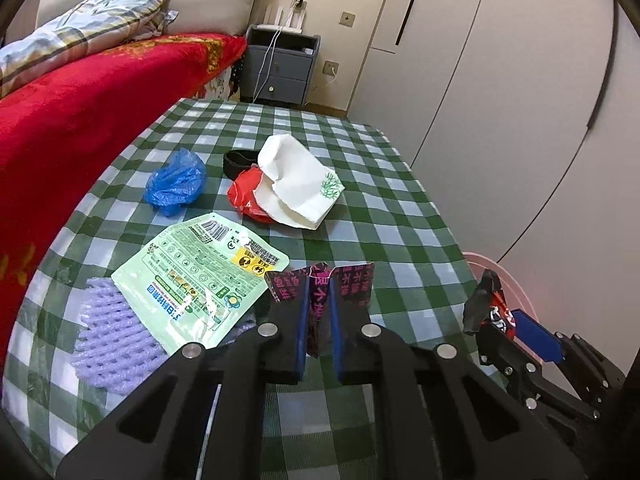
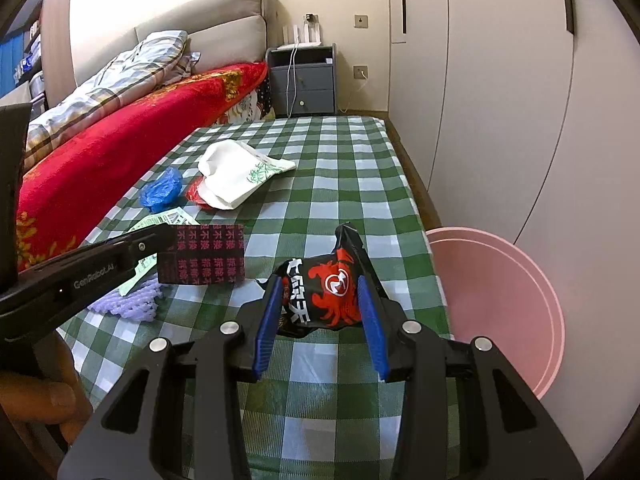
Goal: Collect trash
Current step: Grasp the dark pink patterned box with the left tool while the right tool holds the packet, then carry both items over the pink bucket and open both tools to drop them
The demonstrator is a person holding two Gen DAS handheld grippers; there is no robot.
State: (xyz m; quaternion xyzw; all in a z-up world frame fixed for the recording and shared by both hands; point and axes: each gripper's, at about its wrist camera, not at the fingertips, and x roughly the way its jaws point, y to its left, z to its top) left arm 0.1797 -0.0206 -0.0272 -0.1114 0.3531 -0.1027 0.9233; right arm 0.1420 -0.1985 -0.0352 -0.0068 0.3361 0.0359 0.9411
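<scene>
My left gripper (image 1: 320,300) is shut on a black wrapper with pink characters (image 1: 354,284), which stands folded between the blue pads just above the checked table (image 1: 360,220). The right wrist view shows that same wrapper (image 2: 204,254) at the tip of the left gripper (image 2: 160,240). My right gripper (image 2: 318,292) is shut on a black and red snack bag with a crab print (image 2: 320,284), held over the table's right side. In the left wrist view this bag (image 1: 486,304) sticks up from the right gripper beside the table edge.
On the table lie a green pouch (image 1: 200,276), a purple foam net (image 1: 116,340), a blue plastic bag (image 1: 176,182), a white paper bag (image 1: 300,184) over a red bag (image 1: 244,196). A pink bin (image 2: 500,300) stands right of the table. A red-blanketed bed (image 1: 80,128) borders the left.
</scene>
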